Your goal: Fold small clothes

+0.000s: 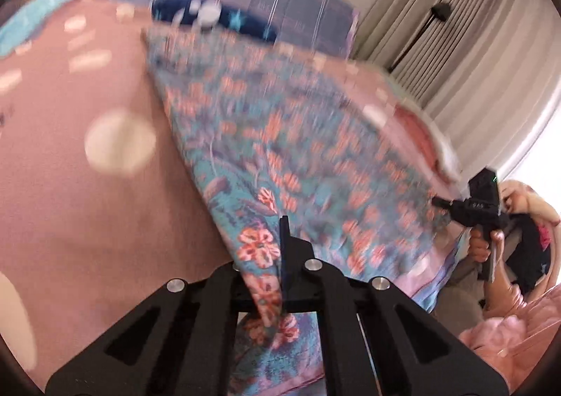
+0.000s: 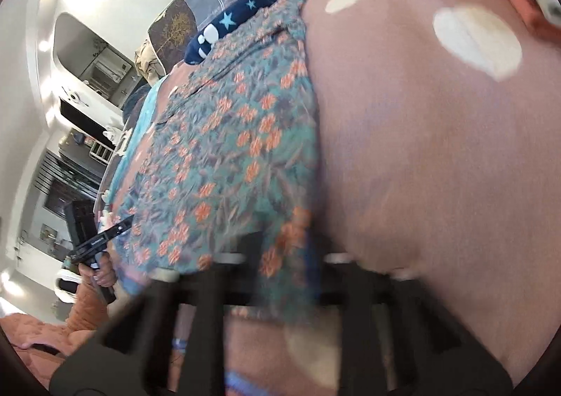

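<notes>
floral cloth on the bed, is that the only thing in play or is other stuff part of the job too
In play: floral cloth, left tool, right tool.

Lying about: star-print navy item, dotted pink bedcover, curtains.

Motion blur smears the flowered cloth (image 1: 280, 136) in both views, and the right gripper (image 2: 280, 273) (its fingertips especially) is too blurred to read.
</notes>
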Action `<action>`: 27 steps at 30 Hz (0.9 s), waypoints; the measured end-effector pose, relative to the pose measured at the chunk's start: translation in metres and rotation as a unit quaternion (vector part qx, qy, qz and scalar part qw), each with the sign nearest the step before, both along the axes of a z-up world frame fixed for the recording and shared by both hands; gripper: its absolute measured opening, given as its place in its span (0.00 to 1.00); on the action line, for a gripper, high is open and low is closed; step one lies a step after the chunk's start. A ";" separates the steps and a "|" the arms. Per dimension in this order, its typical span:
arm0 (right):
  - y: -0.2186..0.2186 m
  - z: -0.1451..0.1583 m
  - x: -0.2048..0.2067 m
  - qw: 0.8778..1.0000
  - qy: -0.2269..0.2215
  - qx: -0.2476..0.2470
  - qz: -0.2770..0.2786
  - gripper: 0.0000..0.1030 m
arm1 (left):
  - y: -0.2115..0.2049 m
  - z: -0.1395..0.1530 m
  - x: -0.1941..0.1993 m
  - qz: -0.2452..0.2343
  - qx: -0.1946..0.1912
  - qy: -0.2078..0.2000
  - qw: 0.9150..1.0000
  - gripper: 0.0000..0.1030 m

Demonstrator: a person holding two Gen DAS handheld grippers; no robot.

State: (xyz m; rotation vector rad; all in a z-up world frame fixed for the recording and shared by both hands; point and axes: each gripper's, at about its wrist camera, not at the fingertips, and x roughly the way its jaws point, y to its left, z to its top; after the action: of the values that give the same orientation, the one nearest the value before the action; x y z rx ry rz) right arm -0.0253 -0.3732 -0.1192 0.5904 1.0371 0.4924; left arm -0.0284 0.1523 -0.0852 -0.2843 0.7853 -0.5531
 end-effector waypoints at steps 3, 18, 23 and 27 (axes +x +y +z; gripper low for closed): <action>-0.013 0.012 -0.004 0.998 -0.021 0.042 -0.031 0.03 | 0.003 0.032 -0.005 0.000 -0.011 -0.047 0.999 0.02; -0.029 0.125 -0.069 0.978 -0.189 0.065 -0.064 0.02 | 0.012 0.085 -0.041 0.046 -0.010 -0.085 0.995 0.02; -0.016 0.117 -0.034 0.979 -0.175 0.075 -0.072 0.02 | 0.017 0.074 -0.011 0.066 -0.031 -0.055 0.996 0.02; -0.010 0.117 -0.013 0.981 -0.171 0.064 -0.071 0.03 | 0.014 0.081 0.019 0.069 -0.022 -0.066 0.995 0.03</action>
State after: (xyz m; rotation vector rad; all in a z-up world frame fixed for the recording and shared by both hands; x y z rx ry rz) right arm -0.0379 -0.3829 -0.0017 0.6634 0.6346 0.5156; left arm -0.0094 0.1666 -0.0039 -0.3357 0.6207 -0.4538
